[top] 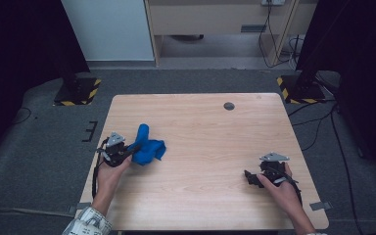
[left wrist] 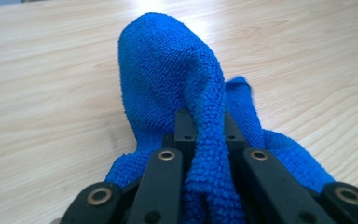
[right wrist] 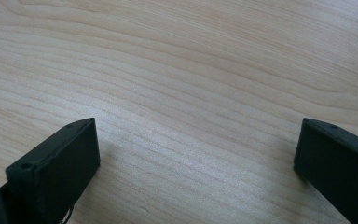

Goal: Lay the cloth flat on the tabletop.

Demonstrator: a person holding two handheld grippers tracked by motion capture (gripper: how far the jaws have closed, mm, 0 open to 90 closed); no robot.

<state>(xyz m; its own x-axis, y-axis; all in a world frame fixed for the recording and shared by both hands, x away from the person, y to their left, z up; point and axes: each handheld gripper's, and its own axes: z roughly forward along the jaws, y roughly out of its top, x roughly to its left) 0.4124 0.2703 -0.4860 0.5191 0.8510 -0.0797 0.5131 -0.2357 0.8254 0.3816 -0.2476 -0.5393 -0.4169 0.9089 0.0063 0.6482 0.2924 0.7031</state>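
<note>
A blue microfibre cloth (top: 148, 148) lies bunched at the left side of the wooden table (top: 200, 127). My left gripper (top: 130, 149) is shut on a fold of it. In the left gripper view the cloth (left wrist: 168, 70) rises in a hump ahead of the jaws, and a pinched ridge of it runs down between the two black fingers (left wrist: 184, 127). My right gripper (top: 250, 177) rests low over the bare wood near the right front of the table, held by a hand. Its fingers (right wrist: 58, 163) stand wide apart with nothing between them.
A small dark round hole (top: 229, 105) sits in the tabletop near the far edge. Black stands with yellow-striped bases (top: 78, 90) flank the table at the far left and far right. Cables (top: 318, 122) trail on the grey floor at the right.
</note>
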